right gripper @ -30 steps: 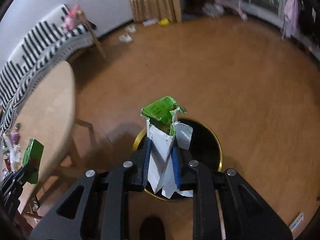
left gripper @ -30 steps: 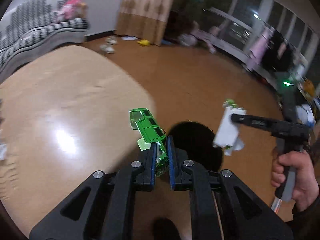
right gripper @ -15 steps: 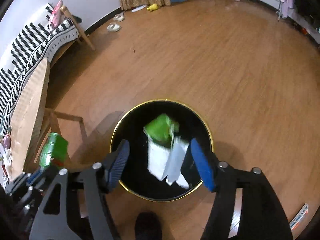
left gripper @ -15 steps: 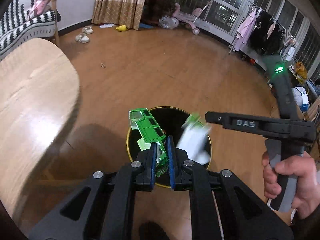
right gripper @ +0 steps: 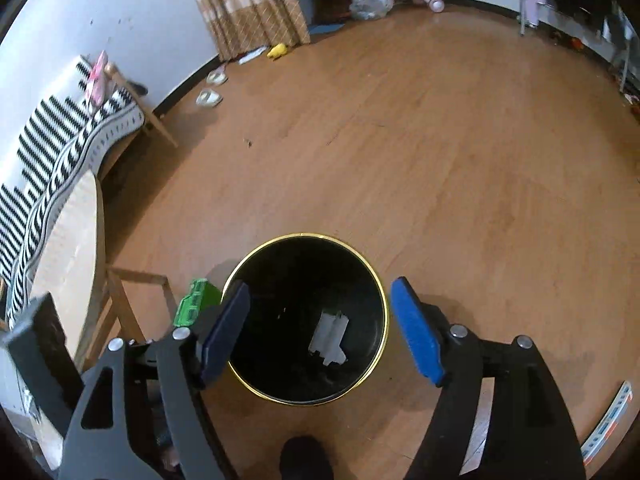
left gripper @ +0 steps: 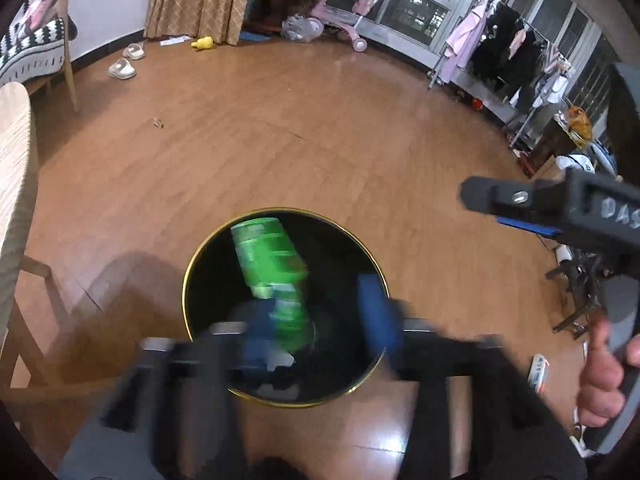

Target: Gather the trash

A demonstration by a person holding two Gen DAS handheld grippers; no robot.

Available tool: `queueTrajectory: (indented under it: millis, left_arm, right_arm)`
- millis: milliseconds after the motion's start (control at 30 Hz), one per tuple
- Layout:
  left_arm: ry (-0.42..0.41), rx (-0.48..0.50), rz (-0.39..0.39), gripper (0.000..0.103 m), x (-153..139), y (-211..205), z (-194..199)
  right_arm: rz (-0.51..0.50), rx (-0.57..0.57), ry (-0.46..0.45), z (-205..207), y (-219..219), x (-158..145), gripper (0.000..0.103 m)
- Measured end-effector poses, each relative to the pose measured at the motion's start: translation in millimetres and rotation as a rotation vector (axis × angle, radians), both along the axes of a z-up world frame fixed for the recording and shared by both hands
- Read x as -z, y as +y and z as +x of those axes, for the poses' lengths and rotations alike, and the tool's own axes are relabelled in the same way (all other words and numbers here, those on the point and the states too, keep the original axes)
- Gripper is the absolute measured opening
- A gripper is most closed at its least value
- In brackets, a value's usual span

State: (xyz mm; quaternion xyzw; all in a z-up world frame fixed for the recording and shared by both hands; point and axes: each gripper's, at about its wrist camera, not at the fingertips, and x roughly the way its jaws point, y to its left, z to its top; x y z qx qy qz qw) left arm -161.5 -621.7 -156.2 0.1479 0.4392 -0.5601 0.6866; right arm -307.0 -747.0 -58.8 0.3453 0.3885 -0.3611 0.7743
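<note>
A black trash bin with a gold rim (left gripper: pixel 188 280) (right gripper: pixel 382 288) stands on the wooden floor below both grippers. My left gripper (left gripper: pixel 320 320) is blurred, its jaws spread wide; a green carton (left gripper: pixel 272 256) hangs loose between them over the bin mouth. The carton also shows at the bin's left edge in the right wrist view (right gripper: pixel 196 306). My right gripper (right gripper: pixel 320 328) is open and empty over the bin; it also shows at the right of the left wrist view (left gripper: pixel 520 208). A white and green carton (right gripper: pixel 330 338) lies on the bin's bottom.
A light wooden table (left gripper: pixel 14 168) (right gripper: pixel 68 240) stands to the left, with a wooden chair frame (right gripper: pixel 132 304) beside the bin. A striped sofa (right gripper: pixel 60 144) is behind it. A small packet (right gripper: pixel 610 424) lies on the floor at the right.
My left gripper has opened and let the green carton go over the bin. The white carton released by my right gripper has dropped to the bin's bottom. The right gripper stays open.
</note>
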Motion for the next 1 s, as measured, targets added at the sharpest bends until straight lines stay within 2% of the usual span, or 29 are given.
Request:
queueTrajectory:
  millis: [133,200,233,400,500,667,767,1000]
  left_arm:
    - [0.007,-0.011,-0.021,0.072,-7.0,5.4,0.3]
    - [-0.006,-0.006,-0.03,0.081,-13.3,11.7,1.9]
    - [-0.001,-0.004,-0.044,0.082,-18.9,17.3,3.7]
    - [0.092,-0.037,-0.064,0.084,-27.6,29.4,19.8]
    - [0.132,-0.046,-0.09,0.084,-42.0,46.2,23.9]
    - [0.044,-0.105,-0.117,0.094,-74.9,94.7,31.9]
    - [-0.065,-0.199,-0.101,0.097,-94.9,141.6,45.4]
    - [-0.178,-0.432,-0.029,0.097,-126.2,277.2,100.6]
  right_arm:
    - [-0.005,0.012,-0.025,-1.6,0.7,-9.3,0.072]
    - [-0.016,0.004,-0.03,2.8,4.2,-13.4,0.072]
    - [-0.021,0.002,-0.033,5.9,7.1,-16.1,0.072]
    - [-0.034,-0.009,-0.061,21.0,21.7,-36.1,0.073]
    - [-0.073,-0.019,-0.077,26.5,35.1,-51.0,0.078]
    - [-0.091,-0.079,-0.079,49.7,53.9,-60.4,0.078]
    - [-0.083,-0.144,-0.09,80.7,74.1,-65.3,0.078]
    - [-0.083,-0.427,-0.13,197.6,188.8,-86.0,0.079]
